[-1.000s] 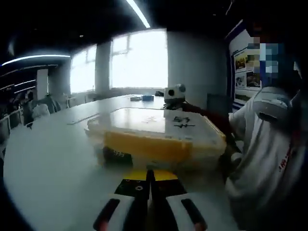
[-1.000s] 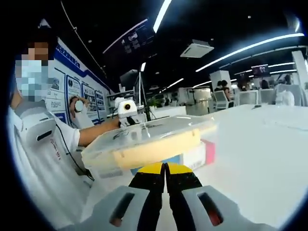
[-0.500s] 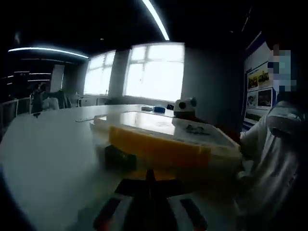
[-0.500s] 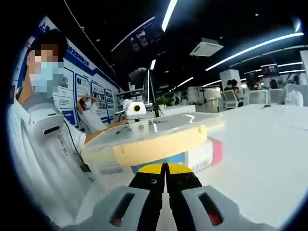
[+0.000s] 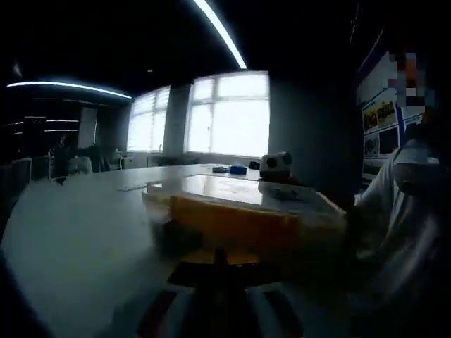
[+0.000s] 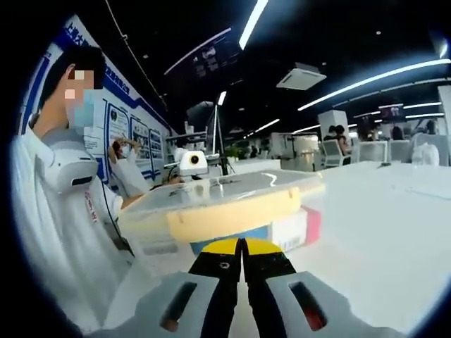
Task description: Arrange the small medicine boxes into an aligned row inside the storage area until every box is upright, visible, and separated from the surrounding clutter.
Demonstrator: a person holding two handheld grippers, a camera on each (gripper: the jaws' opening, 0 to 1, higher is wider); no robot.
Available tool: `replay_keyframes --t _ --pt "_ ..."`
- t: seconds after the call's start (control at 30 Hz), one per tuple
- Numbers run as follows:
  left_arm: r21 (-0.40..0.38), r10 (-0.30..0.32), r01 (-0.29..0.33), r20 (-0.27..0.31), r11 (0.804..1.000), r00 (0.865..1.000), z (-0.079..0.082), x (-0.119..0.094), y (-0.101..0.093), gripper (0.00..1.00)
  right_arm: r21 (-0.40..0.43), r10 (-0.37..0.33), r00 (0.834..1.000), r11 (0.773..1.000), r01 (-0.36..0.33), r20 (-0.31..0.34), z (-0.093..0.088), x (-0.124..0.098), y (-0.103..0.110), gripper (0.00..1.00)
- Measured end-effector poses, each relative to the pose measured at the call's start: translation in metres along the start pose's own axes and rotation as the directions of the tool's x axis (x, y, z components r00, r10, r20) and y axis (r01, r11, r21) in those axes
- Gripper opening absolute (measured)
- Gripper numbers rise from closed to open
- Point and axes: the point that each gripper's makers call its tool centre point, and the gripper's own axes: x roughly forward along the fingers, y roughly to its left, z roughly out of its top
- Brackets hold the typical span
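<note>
While claws (image 6: pixel 241 243) stay closed, lid (image 6: pixel 218 193) seemingly nearer

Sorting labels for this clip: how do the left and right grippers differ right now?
The left gripper looks dim and shadowed; the right gripper is well lit, its yellow tips bright. Both have jaws shut, hold nothing, and sit low at the white table, pointing at the lidded clear box.

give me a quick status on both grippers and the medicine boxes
Both grippers shut, empty: left gripper, right gripper. Lidded storage bin ahead; medicine box against it. Lid on.
</note>
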Motion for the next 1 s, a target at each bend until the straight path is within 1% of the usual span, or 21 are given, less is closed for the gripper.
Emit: replay_keyframes --t 0.03,0.07,0.1,0.13,0.17,0.2,0.23,0.3,0.37,0.4,0.43,0.5,0.57,0.63,0.7,0.73,0.77,0.83,0.9,0.97,1.0 --pt "0.006 -0.004 0.004 0.010 1.000 1.000 0.001 -0.003 0.000 0.00 -0.008 0.000 1.000 1.000 -0.001 -0.028 -0.004 -0.001 0.001 0.00" --pt "0.007 -0.003 0.003 0.010 1.000 1.000 0.002 -0.005 0.001 0.04 -0.023 -0.003 0.999 1.000 0.002 -0.051 -0.006 -0.001 0.001 0.00" --pt "0.005 0.000 0.000 0.005 1.000 1.000 0.002 -0.007 0.002 0.10 -0.044 0.011 0.997 0.999 -0.014 -0.072 -0.007 0.000 0.004 0.00" --pt "0.005 0.002 -0.002 0.003 1.000 1.000 0.001 -0.008 0.002 0.12 -0.050 0.019 0.997 0.999 -0.023 -0.080 -0.007 0.000 0.006 0.00" --pt "0.012 0.007 -0.007 -0.003 1.000 1.000 0.002 -0.010 0.003 0.12 -0.078 0.035 0.994 0.996 -0.043 -0.099 -0.005 0.000 0.009 0.00" --pt "0.035 -0.003 0.004 -0.020 0.999 1.000 0.001 -0.012 0.002 0.12 -0.101 0.037 0.992 0.994 -0.049 -0.119 -0.002 -0.001 0.008 0.00" --pt "0.039 -0.003 0.004 -0.020 0.999 1.000 0.001 -0.012 0.002 0.14 -0.108 0.059 0.989 0.991 -0.074 -0.136 0.000 -0.001 0.010 0.00" --pt "0.065 -0.014 0.016 -0.021 0.998 1.000 0.002 -0.011 0.002 0.18 -0.070 0.131 0.980 0.987 -0.143 -0.153 -0.001 0.000 0.014 0.00" --pt "0.075 -0.016 0.017 -0.014 0.997 1.000 0.004 -0.009 0.005 0.18 -0.069 0.123 0.983 0.989 -0.133 -0.138 -0.002 0.004 0.005 0.00" --pt "0.093 -0.027 0.029 -0.020 0.995 0.999 0.004 -0.009 0.004 0.19 -0.062 0.121 0.985 0.990 -0.129 -0.126 -0.002 0.006 0.003 0.00" --pt "0.101 -0.038 0.040 -0.019 0.994 0.999 0.005 -0.009 0.004 0.19 -0.031 0.129 0.984 0.991 -0.134 -0.123 -0.005 0.009 0.002 0.00" --pt "0.104 -0.036 0.038 -0.018 0.994 0.999 0.007 -0.007 0.007 0.16 -0.029 0.127 0.984 0.991 -0.132 -0.126 -0.012 0.011 0.000 0.00" --pt "0.116 -0.056 0.058 -0.019 0.992 0.998 0.009 -0.005 0.007 0.11 -0.040 0.113 0.984 0.992 -0.119 -0.137 -0.017 0.012 0.000 0.00" --pt "0.101 -0.073 0.073 -0.005 0.992 0.997 0.013 -0.001 0.007 0.10 -0.066 0.109 0.985 0.991 -0.119 -0.136 -0.016 0.011 0.003 0.00" --pt "0.112 -0.066 0.068 -0.023 0.991 0.998 0.010 0.002 0.009 0.08 -0.068 0.111 0.985 0.990 -0.121 -0.129 -0.015 0.011 0.004 0.00" --pt "0.127 -0.055 0.061 -0.049 0.990 0.997 0.006 0.003 0.012 0.07 -0.071 0.111 0.986 0.990 -0.121 -0.124 -0.013 0.010 0.005 0.00" --pt "0.127 -0.059 0.066 -0.052 0.990 0.997 0.005 0.004 0.011 0.07 -0.073 0.112 0.987 0.990 -0.121 -0.118 -0.012 0.010 0.005 0.00" --pt "0.111 -0.075 0.080 -0.051 0.991 0.996 0.006 0.006 0.008 0.06 -0.099 0.107 0.987 0.988 -0.119 -0.121 -0.011 0.009 0.004 0.00" --pt "0.117 -0.089 0.092 -0.037 0.989 0.995 0.011 0.007 0.006 0.03 -0.105 0.106 0.987 0.987 -0.119 -0.122 -0.010 0.009 0.003 0.00" --pt "0.114 -0.103 0.108 -0.049 0.988 0.993 0.010 0.009 0.004 0.01 -0.105 0.105 0.987 0.987 -0.118 -0.121 -0.010 0.008 0.003 0.00" --pt "0.130 -0.112 0.122 -0.078 0.984 0.991 0.006 0.014 0.002 0.00 -0.104 0.106 0.987 0.987 -0.119 -0.118 -0.010 0.008 0.003 0.00"
